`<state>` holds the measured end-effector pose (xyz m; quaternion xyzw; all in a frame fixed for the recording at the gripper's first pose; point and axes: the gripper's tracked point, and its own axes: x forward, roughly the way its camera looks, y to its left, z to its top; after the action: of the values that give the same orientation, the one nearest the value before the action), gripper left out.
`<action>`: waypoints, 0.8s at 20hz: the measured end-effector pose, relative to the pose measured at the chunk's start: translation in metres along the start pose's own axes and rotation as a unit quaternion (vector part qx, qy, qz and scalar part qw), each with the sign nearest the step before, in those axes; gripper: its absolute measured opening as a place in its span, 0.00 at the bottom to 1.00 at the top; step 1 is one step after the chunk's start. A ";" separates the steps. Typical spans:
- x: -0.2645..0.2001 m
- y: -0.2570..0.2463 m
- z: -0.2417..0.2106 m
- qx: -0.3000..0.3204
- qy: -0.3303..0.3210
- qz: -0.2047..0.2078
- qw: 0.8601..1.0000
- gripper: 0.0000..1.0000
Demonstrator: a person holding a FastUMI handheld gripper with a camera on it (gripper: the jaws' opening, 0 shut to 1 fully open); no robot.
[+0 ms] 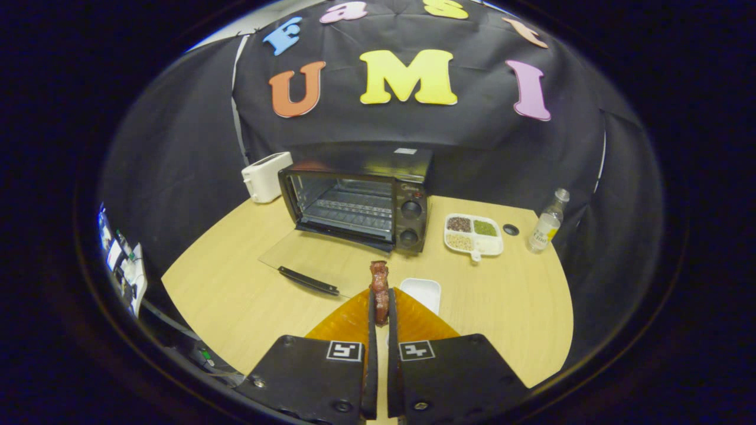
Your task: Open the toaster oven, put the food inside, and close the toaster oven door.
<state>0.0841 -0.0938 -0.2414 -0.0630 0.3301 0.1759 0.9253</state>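
Observation:
My gripper (381, 304) is shut on a strip of dark red-brown food (379, 283), which sticks up and forward from between the fingertips. Beyond it on the wooden table (236, 295) stands the black toaster oven (360, 200). Its glass door (307, 260) lies folded down flat toward me, with its black handle (308, 281) at the near edge. The wire rack inside the lit oven is bare. The food hangs above the table, a short way in front of the oven's control side.
A small white dish (422, 293) sits just right of the fingertips. Right of the oven are a white divided tray of grains (473, 235), a small black disc (511, 229) and a clear bottle (548, 221). A white toaster (267, 176) stands left of the oven.

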 end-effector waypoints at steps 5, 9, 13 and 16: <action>0.025 0.050 0.018 -0.025 -0.012 0.020 0.999 0.10; 0.058 0.090 0.035 -0.017 -0.036 0.046 0.998 0.10; 0.098 0.120 0.061 0.025 -0.096 0.066 0.993 0.10; 0.134 0.125 0.074 0.068 -0.135 0.066 0.986 0.10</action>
<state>0.1782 0.0778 -0.2692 0.0466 0.2169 0.2208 0.9498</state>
